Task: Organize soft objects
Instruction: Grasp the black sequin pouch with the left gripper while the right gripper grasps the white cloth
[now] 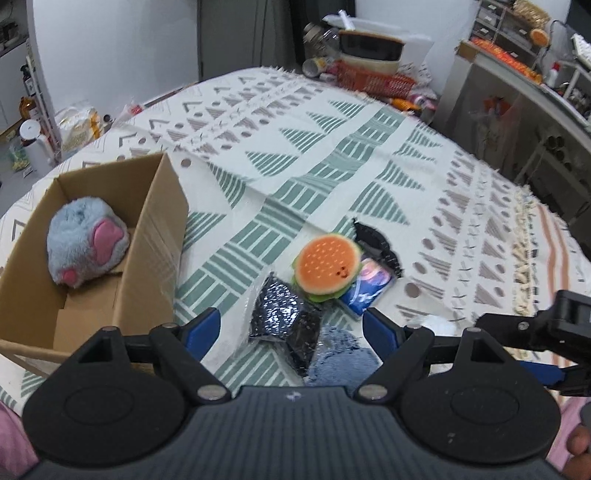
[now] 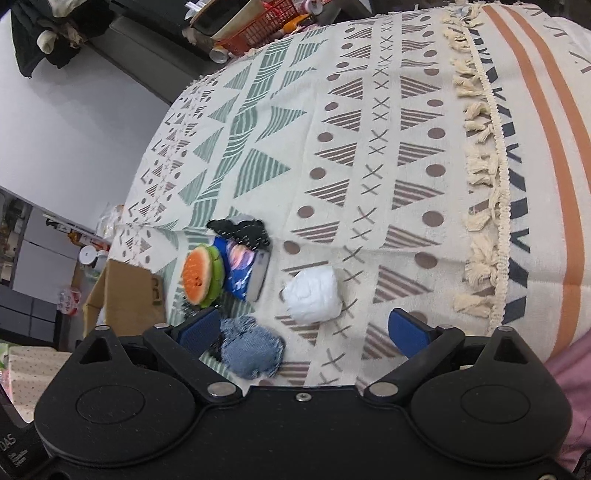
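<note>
Denim patch (image 1: 341,354) half behind the left claw's body; box (image 1: 92,258) cropped at frame edge

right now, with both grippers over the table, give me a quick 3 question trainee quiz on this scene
1. True or false: the cardboard box already holds the grey plush toy.
2. Which item sits nearest the open right gripper? A) white soft bundle B) burger plush C) red basket
3. Fill in: the left gripper is ____, with the black sequined packet lying between its blue fingers.

Key
1. True; the toy lies inside the box, pink paws showing.
2. A; the bundle lies just ahead, between the fingers.
3. Open; the fingers stand wide apart and nothing is gripped.
</note>
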### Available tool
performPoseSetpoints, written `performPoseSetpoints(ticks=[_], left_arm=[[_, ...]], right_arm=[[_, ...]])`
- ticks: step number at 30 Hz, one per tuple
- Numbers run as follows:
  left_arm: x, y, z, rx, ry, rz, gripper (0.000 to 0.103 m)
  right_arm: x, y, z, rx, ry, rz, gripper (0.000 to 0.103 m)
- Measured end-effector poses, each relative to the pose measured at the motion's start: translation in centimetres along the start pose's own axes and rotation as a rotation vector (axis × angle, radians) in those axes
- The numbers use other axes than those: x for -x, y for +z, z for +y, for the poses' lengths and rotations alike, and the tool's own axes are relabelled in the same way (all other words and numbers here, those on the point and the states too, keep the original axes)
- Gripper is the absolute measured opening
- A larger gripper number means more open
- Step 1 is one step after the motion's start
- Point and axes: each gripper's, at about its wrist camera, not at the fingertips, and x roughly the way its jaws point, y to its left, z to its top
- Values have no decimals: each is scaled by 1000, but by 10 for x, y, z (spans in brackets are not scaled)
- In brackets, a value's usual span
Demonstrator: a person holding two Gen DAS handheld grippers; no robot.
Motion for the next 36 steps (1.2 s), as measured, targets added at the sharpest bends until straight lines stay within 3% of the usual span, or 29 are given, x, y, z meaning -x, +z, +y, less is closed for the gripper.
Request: performPoseSetpoints(ticks=[16, 19, 20, 21, 23, 27, 36], left_arm=[[-59, 5, 12, 32, -3, 62, 83], [-69, 6, 21, 98, -30, 98, 77], [-71, 5, 24, 123, -48, 108, 67], [-72, 5, 25, 133, -59, 119, 57], [-70, 4, 25, 140, -54, 126, 50], [-59, 3, 29, 165, -69, 115, 44], [-12, 10, 27, 140, -83, 38, 43]], right_arm=[[-53, 11, 5, 68, -62, 48, 91], [-58, 12, 7, 81, -72, 47, 90], [-59, 12, 7, 88, -75, 46, 89], [-61, 11, 8, 97, -77, 46, 85], [-66, 10, 8, 124, -86, 61, 74], [-67, 9, 9, 142, -77, 72, 44], [-40, 6, 16, 174, -31, 4, 42]])
